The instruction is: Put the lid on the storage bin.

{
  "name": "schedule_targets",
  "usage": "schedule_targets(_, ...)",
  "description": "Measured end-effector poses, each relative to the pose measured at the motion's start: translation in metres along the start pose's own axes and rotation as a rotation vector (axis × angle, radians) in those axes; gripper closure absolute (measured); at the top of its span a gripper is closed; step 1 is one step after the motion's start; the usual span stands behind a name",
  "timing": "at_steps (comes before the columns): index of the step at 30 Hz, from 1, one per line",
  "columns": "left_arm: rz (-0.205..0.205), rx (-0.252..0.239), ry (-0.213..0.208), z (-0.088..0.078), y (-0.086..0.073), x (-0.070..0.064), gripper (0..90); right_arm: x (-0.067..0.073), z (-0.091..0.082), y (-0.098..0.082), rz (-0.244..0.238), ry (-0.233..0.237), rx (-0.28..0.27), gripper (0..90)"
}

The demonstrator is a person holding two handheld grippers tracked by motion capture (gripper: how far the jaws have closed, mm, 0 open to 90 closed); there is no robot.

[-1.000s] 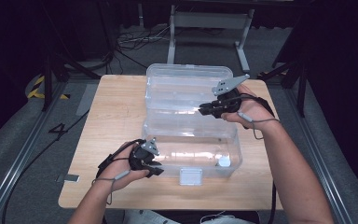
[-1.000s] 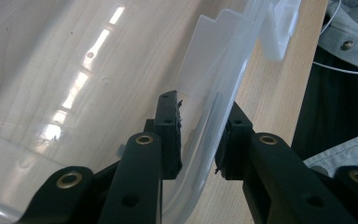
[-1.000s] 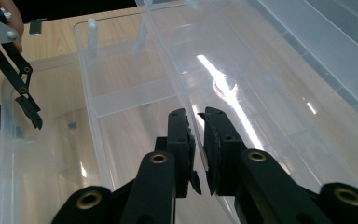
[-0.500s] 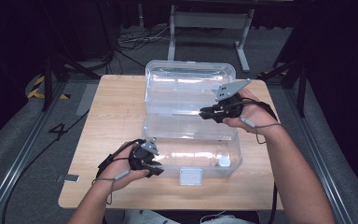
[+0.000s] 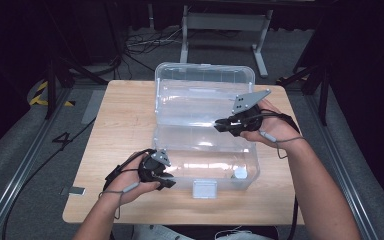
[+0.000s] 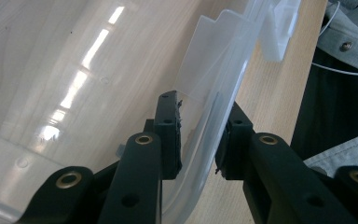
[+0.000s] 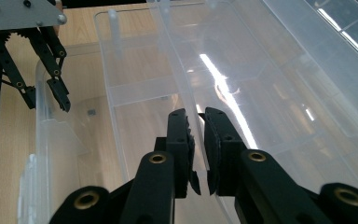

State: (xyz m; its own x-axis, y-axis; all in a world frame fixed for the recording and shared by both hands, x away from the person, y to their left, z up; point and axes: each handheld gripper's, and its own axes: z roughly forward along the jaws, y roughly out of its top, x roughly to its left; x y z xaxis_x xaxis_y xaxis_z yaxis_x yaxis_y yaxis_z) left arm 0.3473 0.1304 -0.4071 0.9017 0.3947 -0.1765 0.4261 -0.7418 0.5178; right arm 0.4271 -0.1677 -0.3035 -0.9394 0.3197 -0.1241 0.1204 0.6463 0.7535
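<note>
Both grippers on the open clear box, bench centre.

Left gripper (image 5: 164, 176) at the near left corner of the clear plastic box (image 5: 205, 150): jaws straddle the corner wall, one inside, one outside; whether the pads press it, cannot tell. Right gripper (image 5: 221, 124) at the back rim of the tub, jaws nearly together, pinching the thin clear edge where the lid (image 5: 205, 85) lies open behind. White latch (image 5: 204, 189) hangs off the front wall, right of the left jaws. Bench (image 5: 120, 125) wooden.

Left tongs (image 5: 167, 176) part-open low; right tongs (image 5: 219, 124) nearly closed, farther out.
</note>
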Motion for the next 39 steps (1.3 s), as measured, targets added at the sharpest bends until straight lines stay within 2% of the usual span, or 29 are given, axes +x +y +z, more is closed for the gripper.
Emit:
schedule_targets(8, -0.002, -0.001, -0.001, 0.0, 0.0, 0.0, 73.6, 0.008, -0.002, -0.002, -0.043, -0.026, -0.001, 81.0)
schedule_targets(39, -0.005, -0.001, -0.003, 0.0, 0.0, 0.0, 73.5, 0.023, -0.006, -0.007, -0.073, -0.01, 0.0, 80.6)
